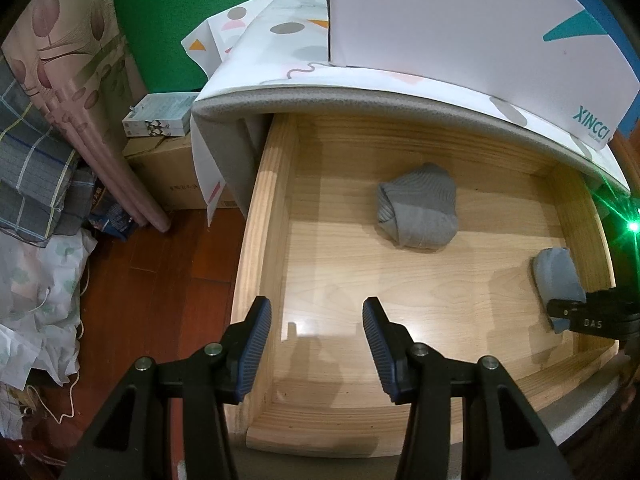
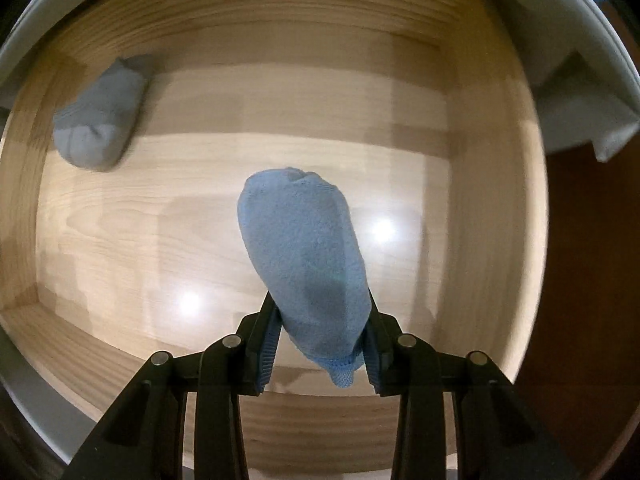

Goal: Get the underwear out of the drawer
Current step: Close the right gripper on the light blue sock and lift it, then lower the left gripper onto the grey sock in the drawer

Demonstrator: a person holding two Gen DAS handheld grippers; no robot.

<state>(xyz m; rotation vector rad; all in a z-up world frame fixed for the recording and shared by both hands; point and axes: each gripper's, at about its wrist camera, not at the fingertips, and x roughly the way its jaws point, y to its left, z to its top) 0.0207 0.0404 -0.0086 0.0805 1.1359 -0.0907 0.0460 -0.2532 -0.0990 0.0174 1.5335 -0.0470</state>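
Note:
A pale wooden drawer (image 1: 276,184) stands pulled open. A rolled grey underwear bundle (image 1: 418,206) lies on its floor toward the back; in the right wrist view the same grey bundle (image 2: 98,120) is at the upper left. My right gripper (image 2: 320,328) points straight down into the drawer (image 2: 480,160) and is shut on a rolled light-blue underwear bundle (image 2: 304,256), which hangs between its pads. The left wrist view shows the blue bundle (image 1: 558,284) at the drawer's right side with the right gripper (image 1: 568,314) on it. My left gripper (image 1: 317,320) hovers open over the drawer's front left corner, holding nothing.
A patterned cloth (image 1: 280,64) covers the furniture top, with a white box (image 1: 460,20) on it. Left of the drawer are a cardboard box (image 1: 176,172), a small carton (image 1: 158,114), rolled mats (image 1: 80,92), folded checked fabric (image 1: 32,168) and bags on the dark wooden floor (image 1: 160,280).

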